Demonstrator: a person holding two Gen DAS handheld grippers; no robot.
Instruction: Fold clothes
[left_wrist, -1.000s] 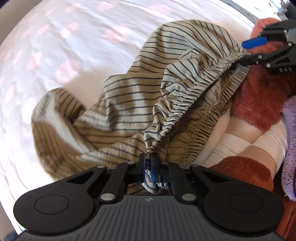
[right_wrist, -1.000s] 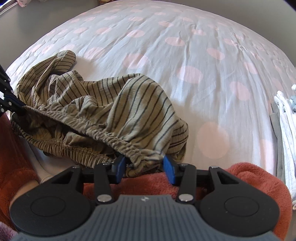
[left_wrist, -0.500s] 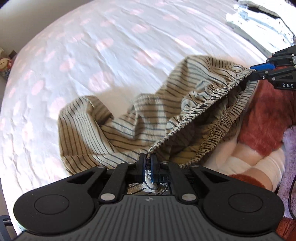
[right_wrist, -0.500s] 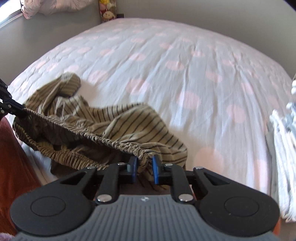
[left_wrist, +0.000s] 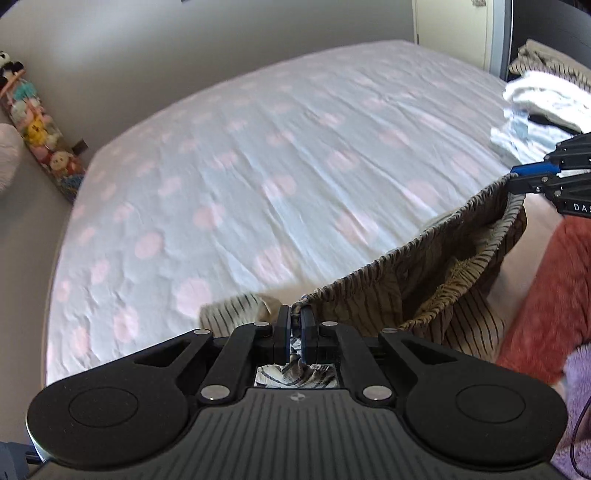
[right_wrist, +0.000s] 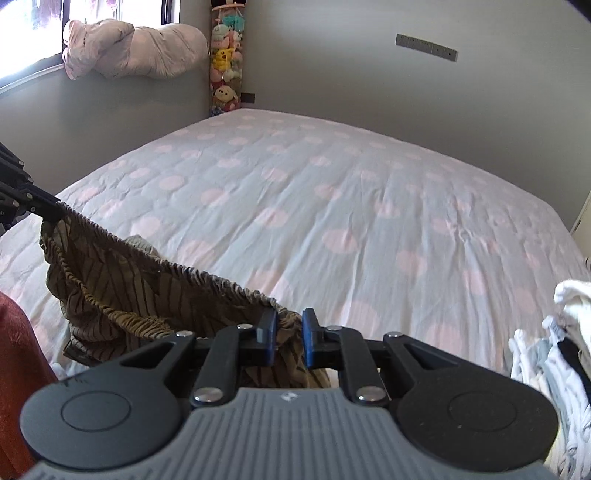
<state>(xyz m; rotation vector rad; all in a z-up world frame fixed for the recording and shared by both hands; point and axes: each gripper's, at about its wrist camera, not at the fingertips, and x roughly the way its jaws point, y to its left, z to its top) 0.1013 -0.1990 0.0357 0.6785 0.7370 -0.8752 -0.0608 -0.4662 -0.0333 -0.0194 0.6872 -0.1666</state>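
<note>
Olive striped shorts (left_wrist: 417, 295) with a gathered elastic waistband hang stretched between my two grippers above the bed. My left gripper (left_wrist: 294, 325) is shut on one end of the waistband. My right gripper (right_wrist: 289, 332) is shut on the other end, and it shows at the right edge of the left wrist view, right gripper (left_wrist: 517, 181). From the right wrist view the striped shorts (right_wrist: 122, 288) sag open below the taut band, and the left gripper (right_wrist: 51, 212) pinches the far end. The legs drop out of sight below.
The bed (right_wrist: 332, 206) carries a white sheet with pink dots. A pile of white and grey clothes (right_wrist: 554, 339) lies at its right edge; the same clothes pile (left_wrist: 535, 107) shows in the left view. A person's rust-coloured robe (left_wrist: 546, 291) is close by.
Both grippers have risen, lifting the shorts off the sheet and pulling the waistband taut. The right gripper has closed from open onto the waistband.
</note>
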